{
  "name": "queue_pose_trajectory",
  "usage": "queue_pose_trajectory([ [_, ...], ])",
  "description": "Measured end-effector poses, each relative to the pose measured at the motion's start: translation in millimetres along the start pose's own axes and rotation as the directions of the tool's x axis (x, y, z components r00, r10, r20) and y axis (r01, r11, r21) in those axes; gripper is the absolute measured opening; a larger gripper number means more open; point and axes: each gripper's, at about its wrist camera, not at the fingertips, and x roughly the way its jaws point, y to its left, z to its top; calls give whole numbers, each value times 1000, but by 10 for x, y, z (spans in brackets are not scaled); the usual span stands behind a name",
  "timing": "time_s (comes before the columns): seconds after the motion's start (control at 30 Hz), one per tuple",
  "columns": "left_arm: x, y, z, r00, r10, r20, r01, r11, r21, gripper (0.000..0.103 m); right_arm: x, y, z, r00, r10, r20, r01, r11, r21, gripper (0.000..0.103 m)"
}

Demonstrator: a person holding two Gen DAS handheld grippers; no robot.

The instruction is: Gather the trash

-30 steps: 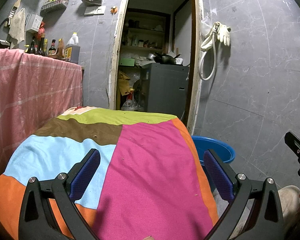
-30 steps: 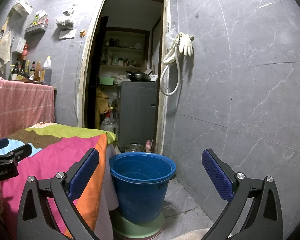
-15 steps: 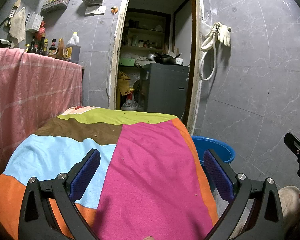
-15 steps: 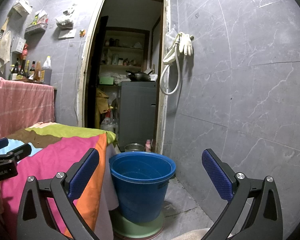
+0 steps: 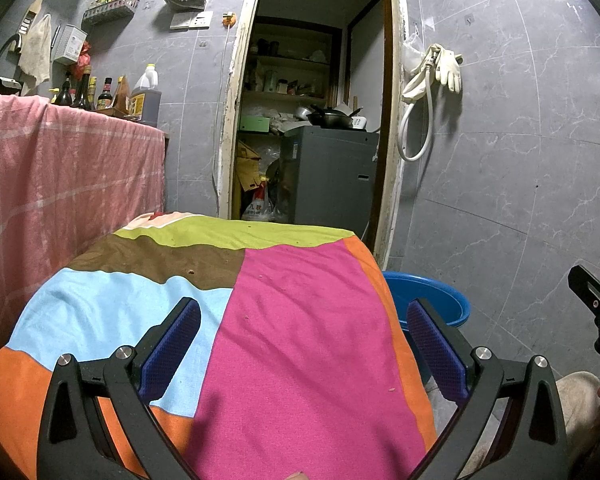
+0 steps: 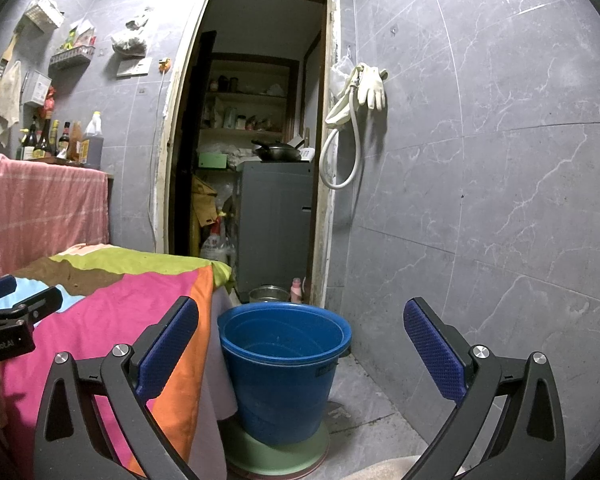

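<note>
A patchwork cloth (image 5: 292, 320) is covering the table, with tiny crumbs (image 5: 189, 271) lying on its brown and pink patches. A blue bucket (image 6: 284, 364) is standing on the floor just beside the table edge. The left gripper (image 5: 304, 344) is hovering over the cloth, spread wide, holding nothing. The right gripper (image 6: 300, 344) is facing the bucket, equally wide and empty.

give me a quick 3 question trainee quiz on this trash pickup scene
1. True or false: the left tool holds a piece of trash.
2. What stands on the floor beside the patchwork cloth, ahead of the right tool?
A. blue bucket
B. cardboard box
C. broom
3. What hangs with the hose right of the doorway?

Key:
1. False, both tools are open and empty.
2. A
3. Rubber gloves
</note>
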Motion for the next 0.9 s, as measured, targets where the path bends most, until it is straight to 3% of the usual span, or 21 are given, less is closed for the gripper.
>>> queue_pose_trajectory([
  [0.9,-13,19,-17,1000,12,1,-12,1000,8,101,-1,4,9,1000,0,-1,0,1000,0,103],
])
